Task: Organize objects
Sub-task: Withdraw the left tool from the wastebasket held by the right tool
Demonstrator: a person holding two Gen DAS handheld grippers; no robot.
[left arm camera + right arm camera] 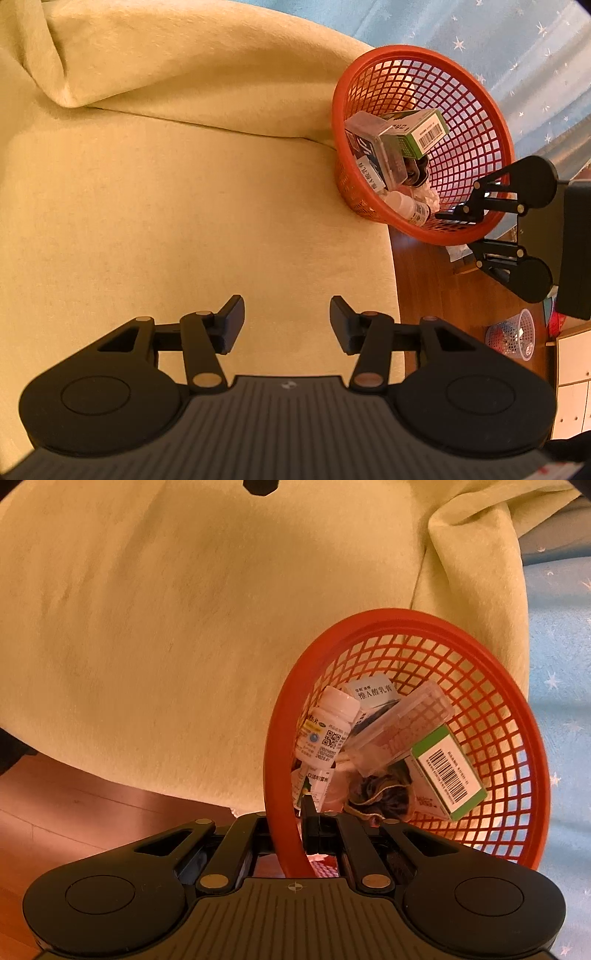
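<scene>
Because its rim is pinched by the right gripper (pixel 295 843), the red basket (pixel 517 738) rests steady at the yellow cushion's (pixel 166 221) edge, holding a white bottle (pixel 328 731) and green box (pixel 447 771); the left gripper (pixel 286 323), spread and empty, hovers over the cushion.

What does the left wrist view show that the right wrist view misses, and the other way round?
Only the left wrist view shows the open, empty left gripper over the yellow blanket, the right gripper from outside at the basket's rim, and a small mesh bin on the floor. Only the right wrist view shows the right gripper shut on the red basket rim, and the white pill bottle's label. Both show the basket, the green barcode box, the clear case and the blanket.
</scene>
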